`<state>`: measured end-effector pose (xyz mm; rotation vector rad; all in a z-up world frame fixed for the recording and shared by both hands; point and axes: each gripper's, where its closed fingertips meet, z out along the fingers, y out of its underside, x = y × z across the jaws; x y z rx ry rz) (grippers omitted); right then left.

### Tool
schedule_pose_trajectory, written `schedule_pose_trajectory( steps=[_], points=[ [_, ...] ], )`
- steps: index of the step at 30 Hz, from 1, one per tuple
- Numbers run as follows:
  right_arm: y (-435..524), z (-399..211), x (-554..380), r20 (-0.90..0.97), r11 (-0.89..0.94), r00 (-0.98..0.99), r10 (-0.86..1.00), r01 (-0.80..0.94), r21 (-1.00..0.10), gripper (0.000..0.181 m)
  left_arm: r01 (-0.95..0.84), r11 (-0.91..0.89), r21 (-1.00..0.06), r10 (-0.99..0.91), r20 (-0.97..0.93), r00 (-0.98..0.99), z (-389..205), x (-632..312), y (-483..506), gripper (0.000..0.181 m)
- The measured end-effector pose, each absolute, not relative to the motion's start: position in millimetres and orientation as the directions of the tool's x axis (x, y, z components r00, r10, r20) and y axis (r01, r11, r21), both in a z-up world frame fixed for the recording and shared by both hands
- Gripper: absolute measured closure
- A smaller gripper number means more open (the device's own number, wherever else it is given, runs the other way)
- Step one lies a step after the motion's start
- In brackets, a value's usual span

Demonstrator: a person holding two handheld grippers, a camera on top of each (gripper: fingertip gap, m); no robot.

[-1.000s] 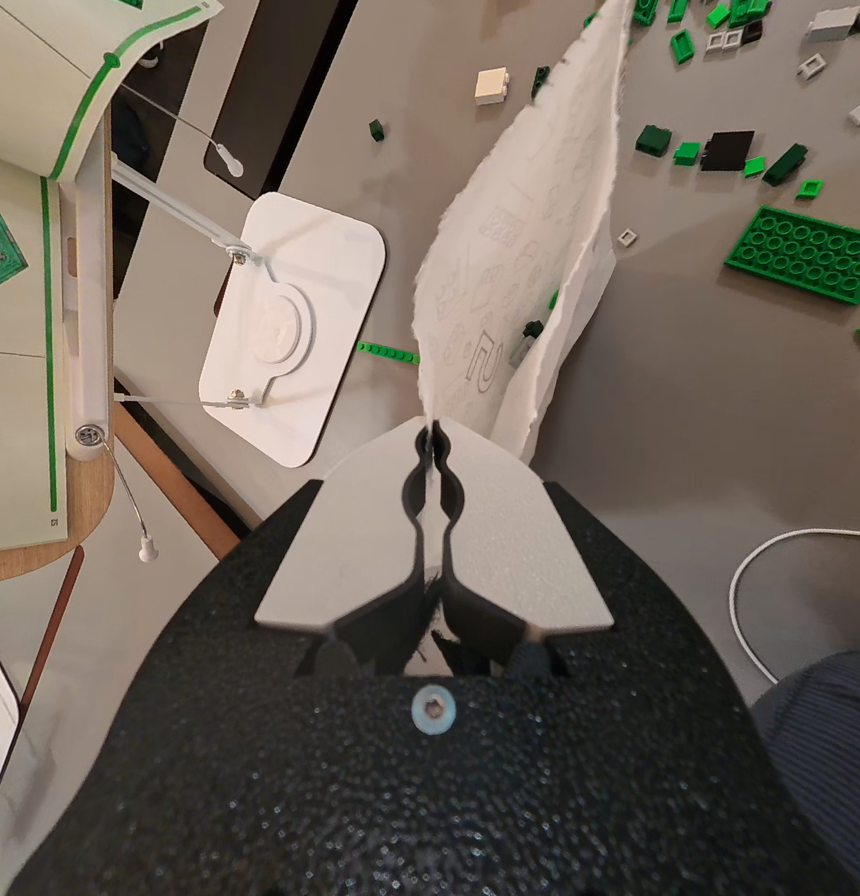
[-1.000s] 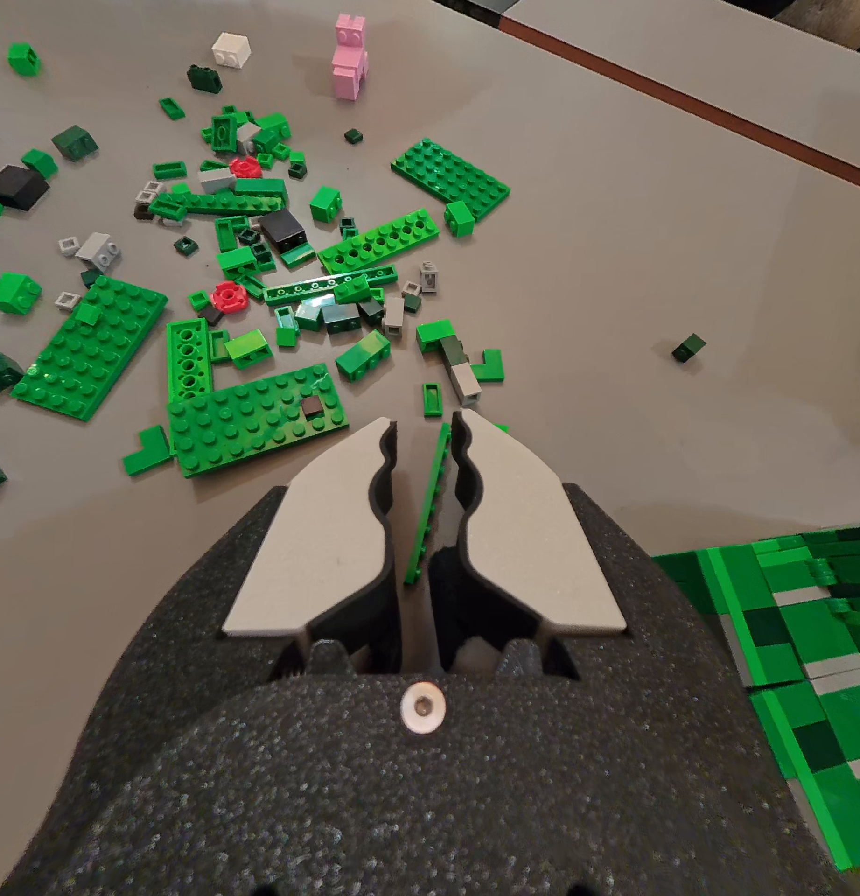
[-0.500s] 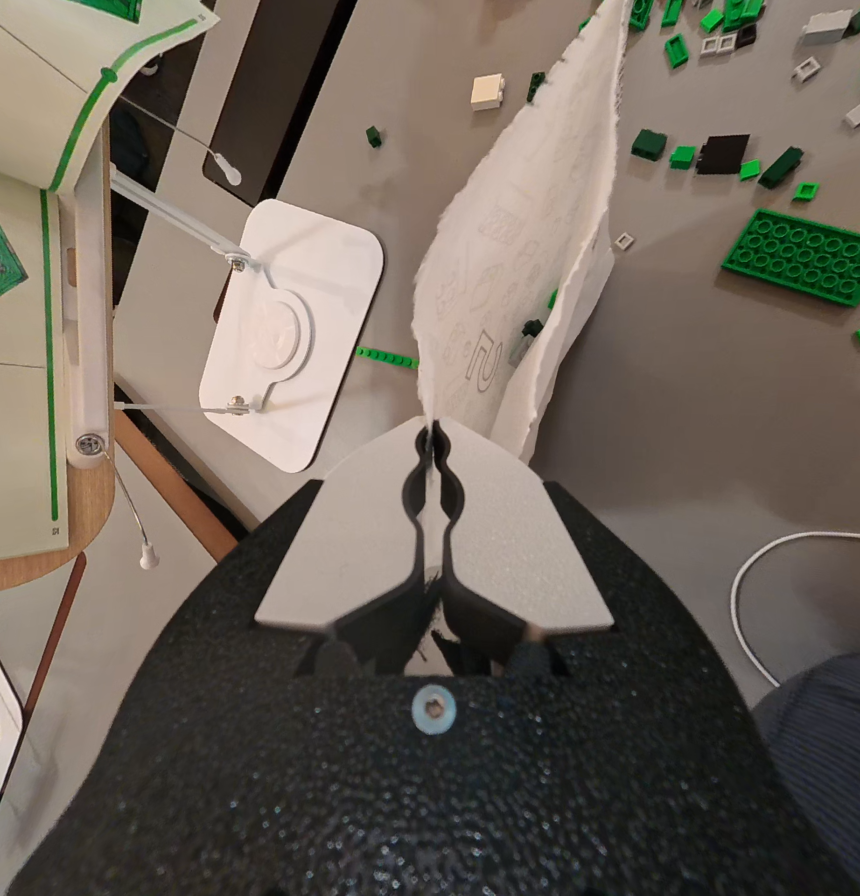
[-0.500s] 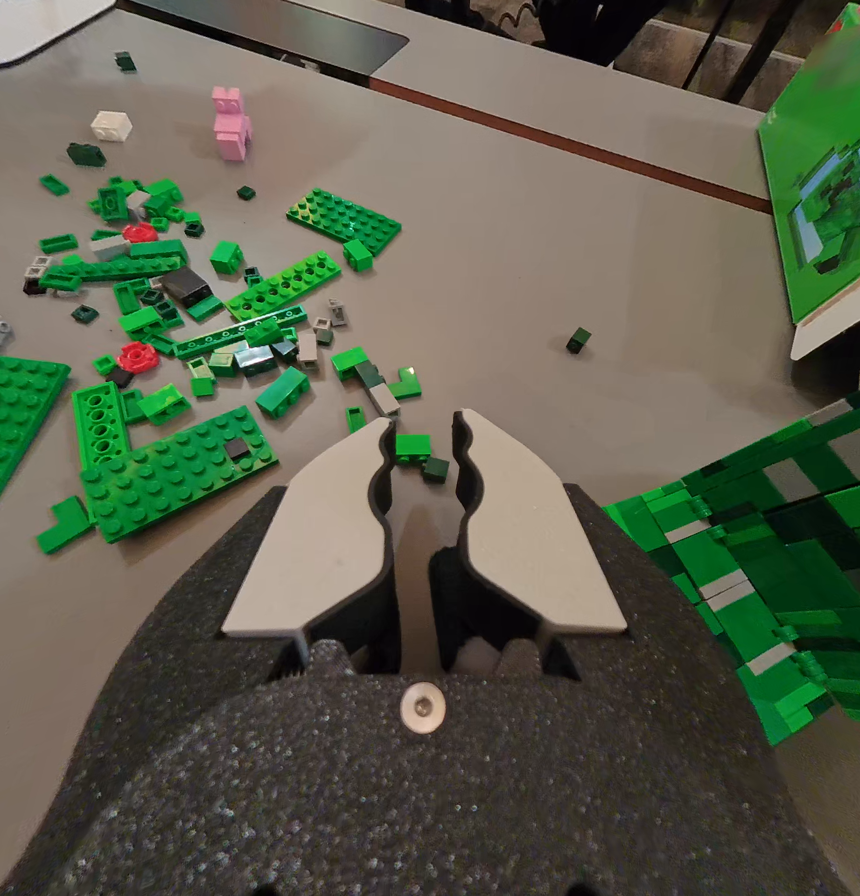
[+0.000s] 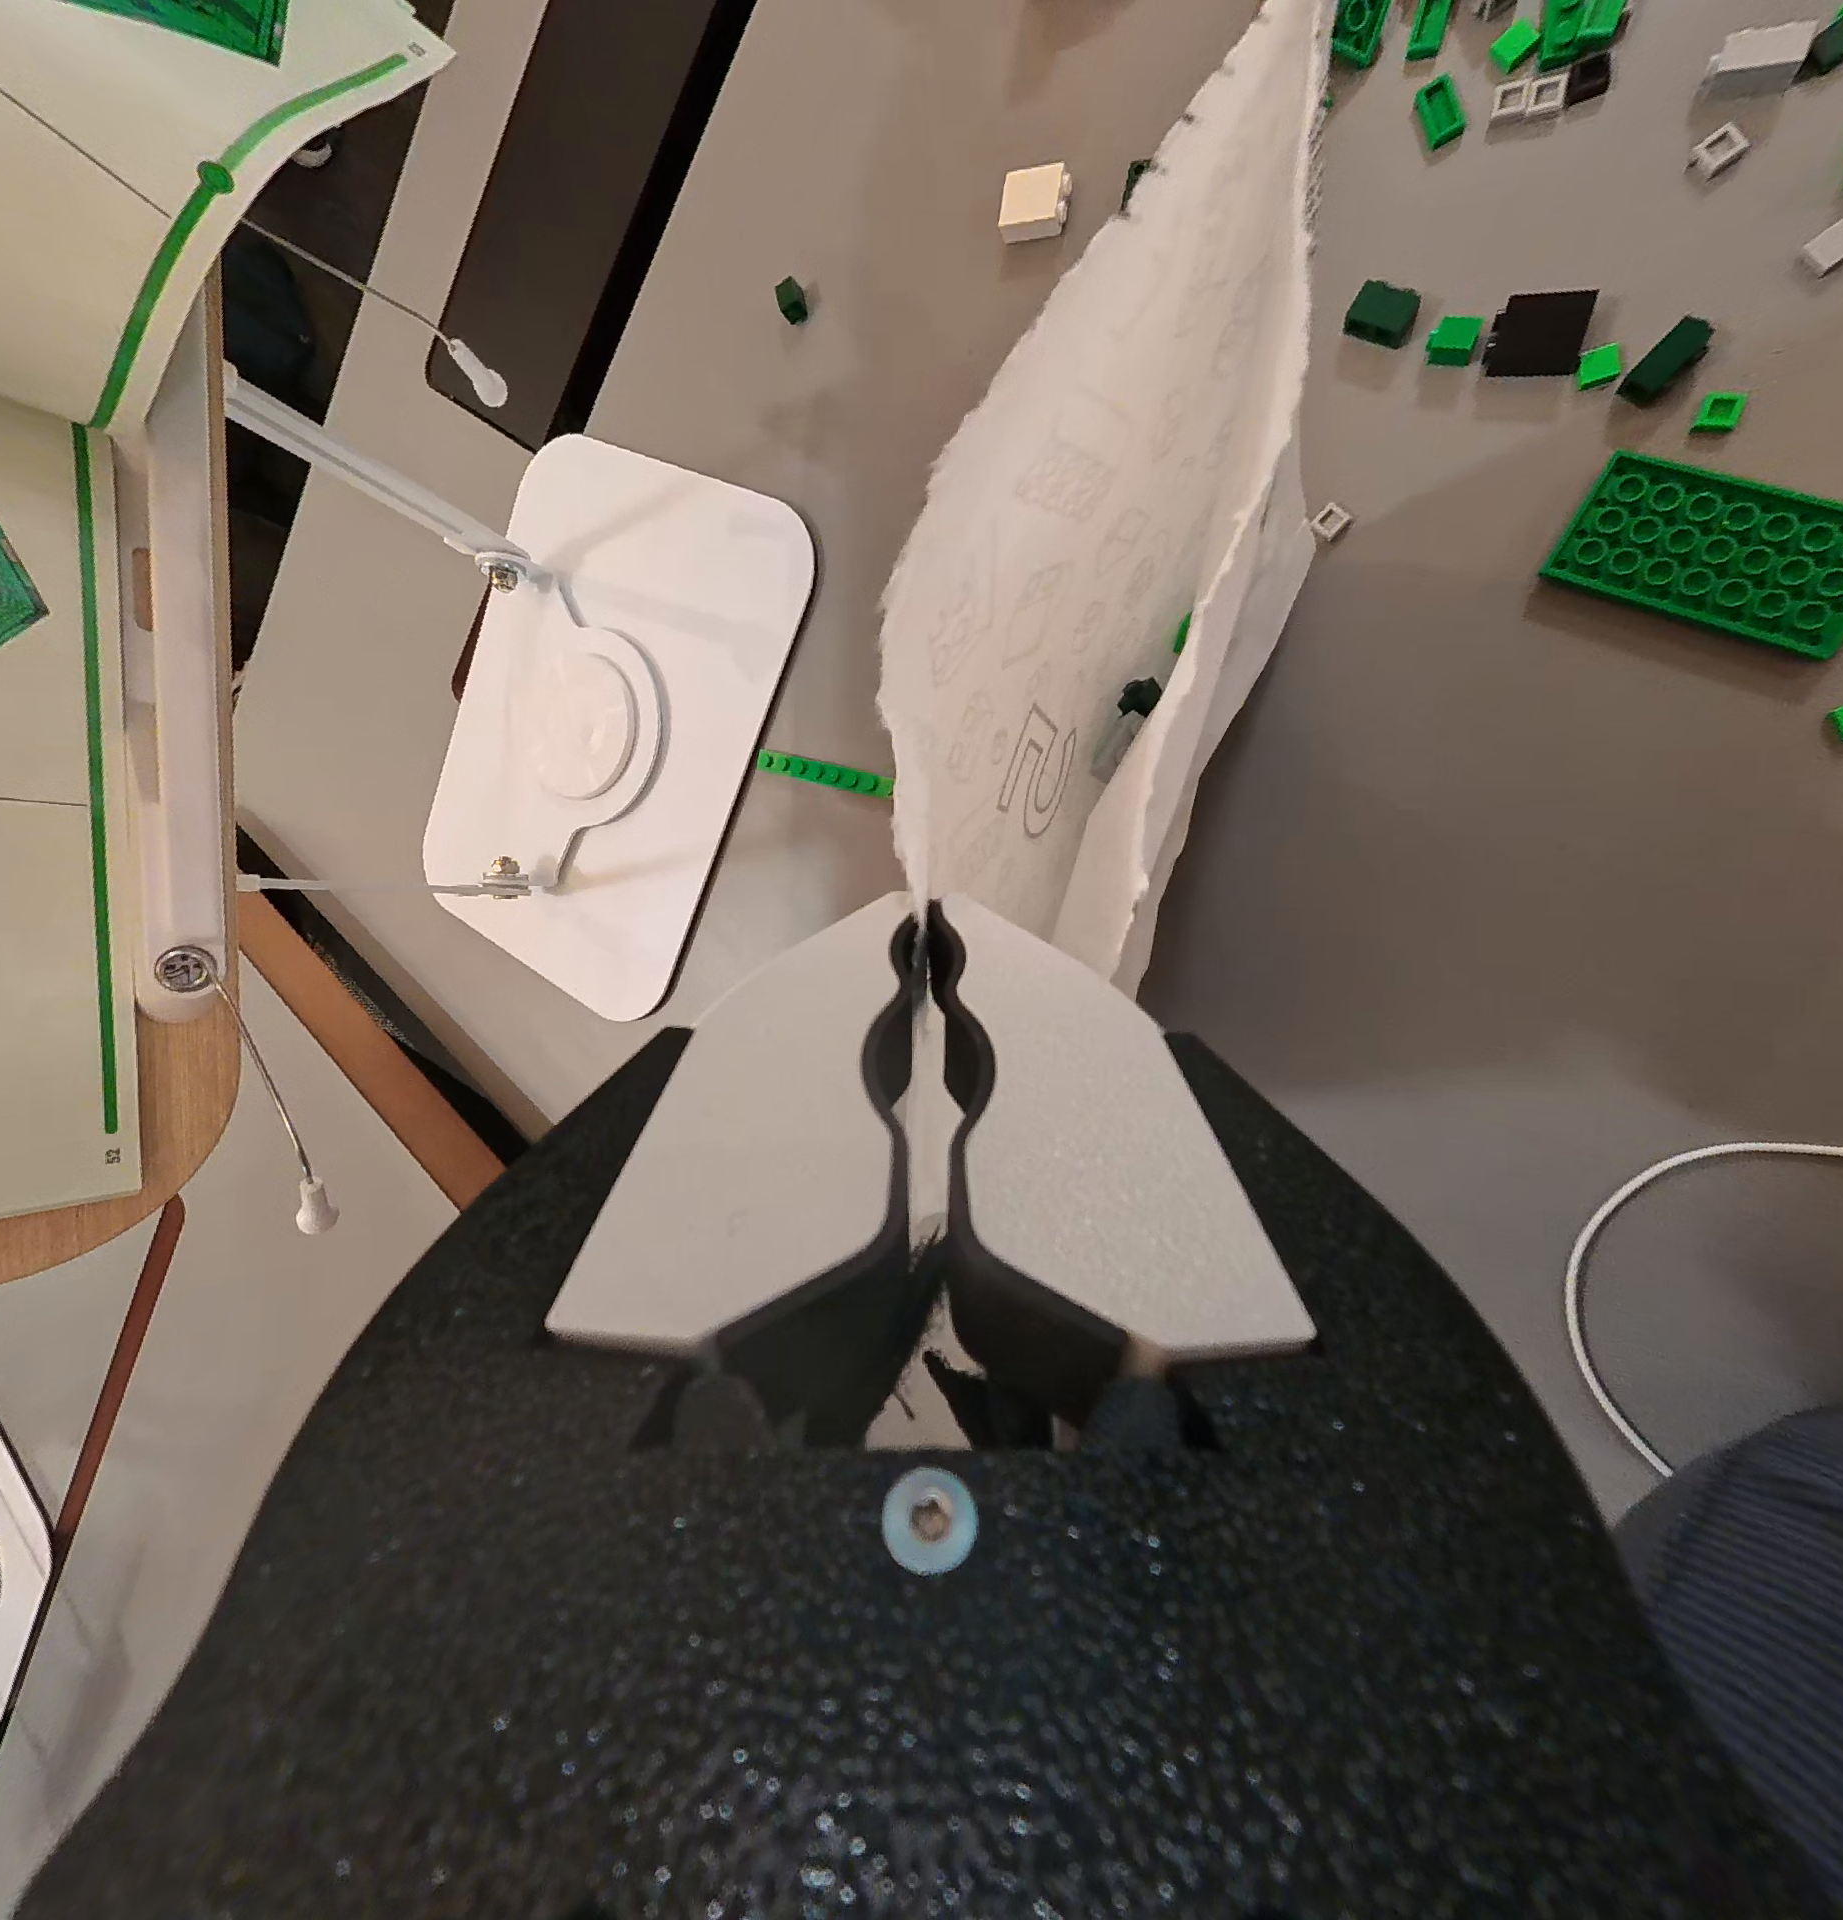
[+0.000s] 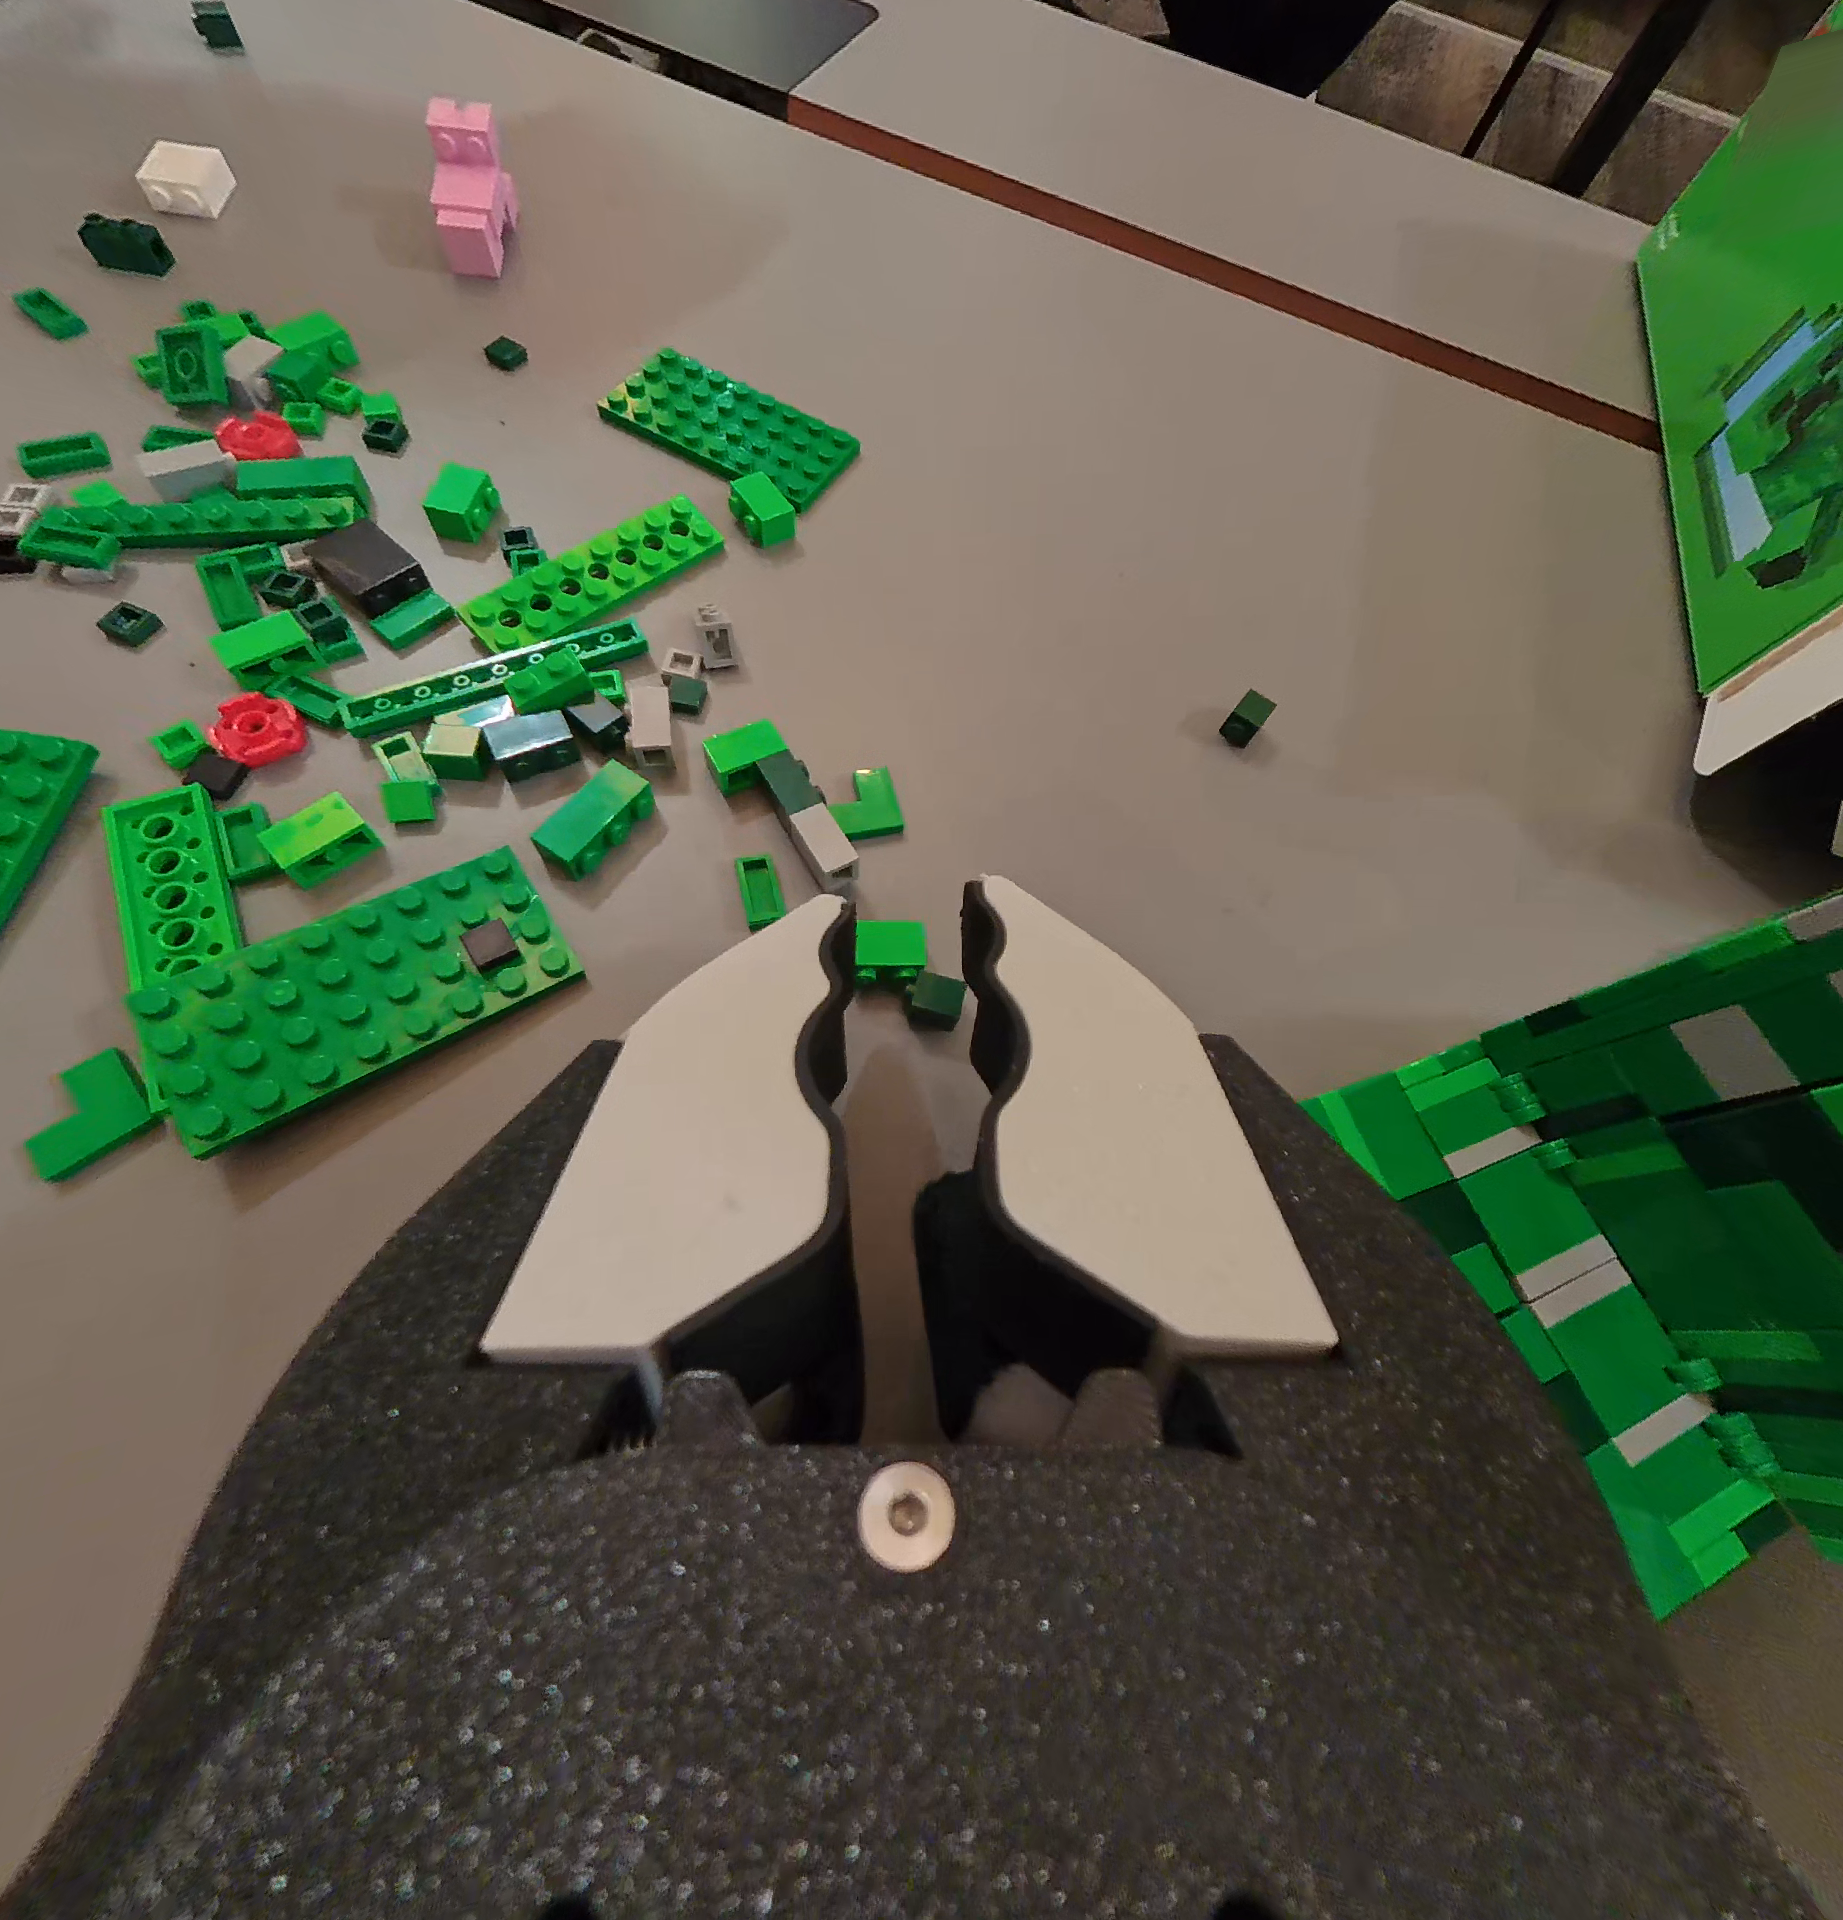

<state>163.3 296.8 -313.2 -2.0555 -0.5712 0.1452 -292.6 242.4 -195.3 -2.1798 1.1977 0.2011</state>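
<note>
Left gripper [image 5: 925, 920] has its jaws pressed together on the torn white paper bag [image 5: 1093, 540], which stands up above the grey bench [image 5: 1416, 935] with a few small bricks showing in its open side. Right gripper [image 6: 906, 920] hangs with jaws spread and holding nothing, a bright green brick [image 6: 889, 948] and a dark green brick [image 6: 938, 1000] lying just past the tips (loose green plates and bricks lie scattered to their left); a built green model [image 6: 1623, 1247] sits to the right

My left wrist view looks steeply down, my right looks forward and lower; both share the brick-strewn surface [image 6: 1104, 499].
</note>
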Motion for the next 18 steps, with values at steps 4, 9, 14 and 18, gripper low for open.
schedule_pose_trajectory(
  steps=[4,9,14,18],
  points=[
    [296.7,-313.3,163.1,0.124,-0.428,0.883,0.453,0.337,-0.838,0.163,-0.804,-0.382,-0.455,-0.706,-0.418,0.572,-195.4,-292.1,242.8,0.181],
    [296.4,-314.6,162.3,0.131,-0.431,0.879,0.458,0.348,-0.833,0.163,-0.808,-0.380,-0.451,-0.710,-0.418,0.567,-195.7,-290.5,242.6,0.181],
    [296.0,-316.5,161.0,0.147,-0.432,0.873,0.465,0.368,-0.823,0.164,-0.810,-0.379,-0.448,-0.713,-0.417,0.564,-196.0,-289.4,242.4,0.181],
    [295.6,-318.2,160.0,0.160,-0.434,0.868,0.470,0.385,-0.815,0.164,-0.810,-0.380,-0.448,-0.715,-0.413,0.564,-196.3,-289.1,242.0,0.181]
  ],
)
